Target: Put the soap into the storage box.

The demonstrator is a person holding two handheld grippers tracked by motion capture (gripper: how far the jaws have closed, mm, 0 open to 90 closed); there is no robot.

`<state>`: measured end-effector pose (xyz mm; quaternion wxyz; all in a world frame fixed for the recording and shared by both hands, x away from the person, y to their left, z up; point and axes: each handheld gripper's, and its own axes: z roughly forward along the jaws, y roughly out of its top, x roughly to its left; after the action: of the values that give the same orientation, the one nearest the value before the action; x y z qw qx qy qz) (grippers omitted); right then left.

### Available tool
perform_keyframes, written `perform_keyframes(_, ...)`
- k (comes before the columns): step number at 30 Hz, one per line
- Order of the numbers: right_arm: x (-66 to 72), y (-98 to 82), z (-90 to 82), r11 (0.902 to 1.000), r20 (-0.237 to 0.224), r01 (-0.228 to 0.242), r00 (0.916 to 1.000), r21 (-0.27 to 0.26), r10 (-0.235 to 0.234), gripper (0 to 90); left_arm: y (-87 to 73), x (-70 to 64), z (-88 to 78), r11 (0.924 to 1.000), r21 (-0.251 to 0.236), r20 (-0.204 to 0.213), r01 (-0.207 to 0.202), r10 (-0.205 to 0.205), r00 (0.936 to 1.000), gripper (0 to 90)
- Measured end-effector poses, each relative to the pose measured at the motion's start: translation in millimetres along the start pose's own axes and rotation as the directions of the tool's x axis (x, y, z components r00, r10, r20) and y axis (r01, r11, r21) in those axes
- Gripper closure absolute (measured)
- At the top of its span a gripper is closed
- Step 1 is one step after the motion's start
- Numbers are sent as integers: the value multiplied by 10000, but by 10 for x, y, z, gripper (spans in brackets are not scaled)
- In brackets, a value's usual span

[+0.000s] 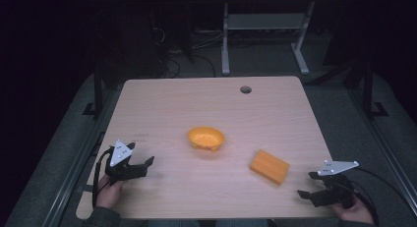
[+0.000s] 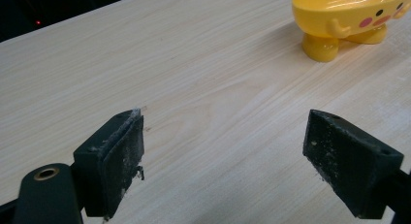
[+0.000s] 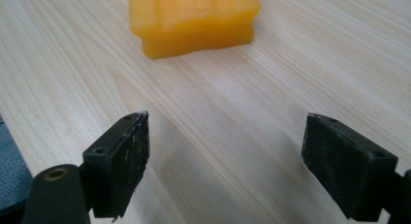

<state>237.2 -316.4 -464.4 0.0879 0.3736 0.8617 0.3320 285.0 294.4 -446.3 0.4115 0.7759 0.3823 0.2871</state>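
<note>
Both hands parked low at the near corners of the table [image 1: 275,104], nothing picked up.

The left gripper [image 1: 142,164] points at the yellow bowl [image 1: 206,138] mid-table, the right gripper [image 1: 306,184] at the orange block [image 1: 269,166], which lies diagonally. Both have jaws spread wide and empty.

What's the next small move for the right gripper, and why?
Probably ease the right gripper forward toward the orange block. Its fingers are spread wide with nothing between them, the block lies straight ahead on the table, apart from the yellow bowl, and bare wood separates it from the gripper.
</note>
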Motion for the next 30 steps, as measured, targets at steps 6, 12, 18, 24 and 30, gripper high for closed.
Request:
perform_keyframes(6,55,68,-9,9995,12,315,9995,63,-315,169,0,-6,9,10000,-2,42,-9,9,10000,140)
perform_keyframes(12,75,118,43,9988,-84,423,9991,251,-421,169,2,-5,14,10000,8,44,-3,3,10000,140)
perform_keyframes(18,107,227,30,9976,-148,638,9979,258,-634,168,-2,-2,6,10000,29,27,-2,2,10000,140)
perform_keyframes(24,138,336,58,9952,-126,844,9964,496,-839,164,-1,-2,4,10000,28,31,-7,6,10000,140)
perform_keyframes(30,156,426,73,9932,-148,1018,9948,567,-1012,160,-1,6,0,10000,5,15,10,-10,10000,140)
